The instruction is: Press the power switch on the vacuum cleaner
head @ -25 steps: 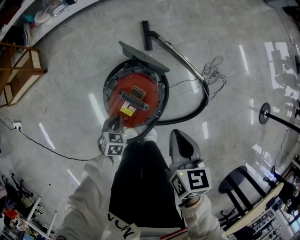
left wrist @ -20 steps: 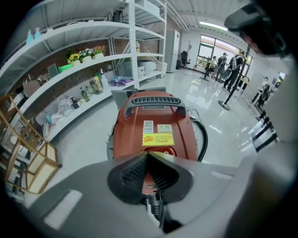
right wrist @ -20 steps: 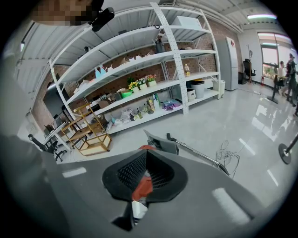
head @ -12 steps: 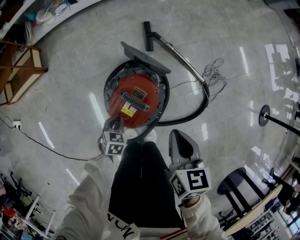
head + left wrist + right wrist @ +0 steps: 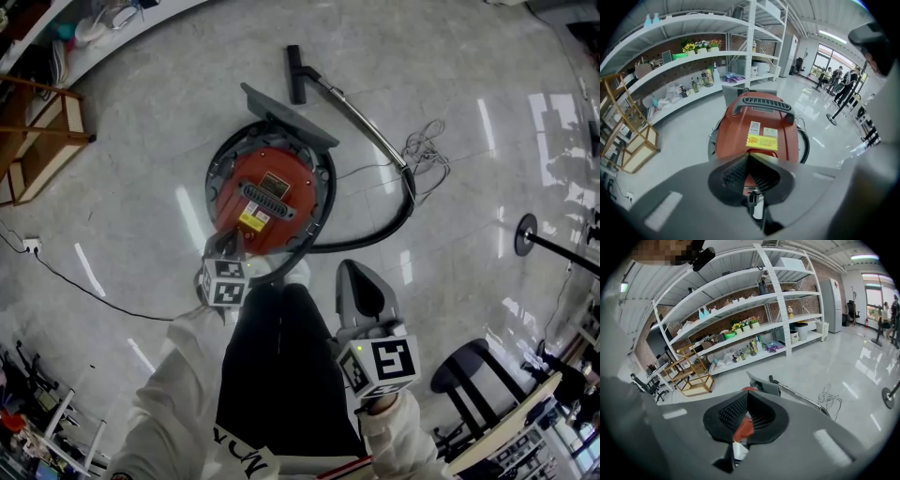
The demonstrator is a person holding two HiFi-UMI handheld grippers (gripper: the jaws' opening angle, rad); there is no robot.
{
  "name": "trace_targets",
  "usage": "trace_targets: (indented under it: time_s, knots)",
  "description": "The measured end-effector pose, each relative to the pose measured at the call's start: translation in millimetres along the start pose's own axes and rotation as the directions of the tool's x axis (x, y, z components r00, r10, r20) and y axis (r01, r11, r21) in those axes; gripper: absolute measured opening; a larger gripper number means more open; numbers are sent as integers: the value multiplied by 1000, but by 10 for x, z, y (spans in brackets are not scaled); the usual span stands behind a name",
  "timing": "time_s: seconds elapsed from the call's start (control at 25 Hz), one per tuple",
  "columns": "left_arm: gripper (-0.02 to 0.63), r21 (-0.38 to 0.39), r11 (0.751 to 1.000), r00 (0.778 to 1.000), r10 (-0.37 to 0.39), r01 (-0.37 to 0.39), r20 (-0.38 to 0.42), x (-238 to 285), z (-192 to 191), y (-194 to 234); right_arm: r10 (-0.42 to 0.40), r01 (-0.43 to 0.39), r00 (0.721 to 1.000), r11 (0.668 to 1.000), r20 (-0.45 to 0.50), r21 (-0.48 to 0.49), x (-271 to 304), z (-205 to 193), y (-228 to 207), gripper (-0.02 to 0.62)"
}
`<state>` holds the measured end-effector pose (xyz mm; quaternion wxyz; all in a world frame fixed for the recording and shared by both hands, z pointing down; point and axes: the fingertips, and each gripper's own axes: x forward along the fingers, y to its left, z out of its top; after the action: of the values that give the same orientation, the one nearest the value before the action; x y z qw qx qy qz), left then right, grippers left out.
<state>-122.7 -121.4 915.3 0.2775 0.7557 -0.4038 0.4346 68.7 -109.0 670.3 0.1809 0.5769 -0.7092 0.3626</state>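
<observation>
Red vacuum cleaner (image 5: 270, 197) stands upright, top facing up; left gripper (image 5: 228, 247), right gripper (image 5: 358, 272) closed, empty.

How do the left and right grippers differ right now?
Left gripper is at the vacuum's near edge; right gripper hangs back beside the person's leg. Left gripper points at the vacuum close up; right gripper aims past it toward shelves. Both are shut and empty.
</observation>
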Motion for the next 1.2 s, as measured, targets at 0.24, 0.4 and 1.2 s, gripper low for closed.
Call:
trace_targets:
  time_s: [0.24, 0.4, 1.2]
  knots:
    - [0, -5, 1000, 1000, 12, -12, 14, -55, 52, 2, 6, -6, 1000, 1000, 15, -6, -69, 16, -36, 2]
    - [0, -10, 1000, 999, 23, -23, 27, -124, 102, 10, 15, -15, 1000, 1000, 25, -20, -113, 67, -26, 1]
    - [0, -54, 996, 992, 70, -65, 103, -950, 490, -72, 77, -69, 993, 994, 95, -84, -467, 529, 126, 1]
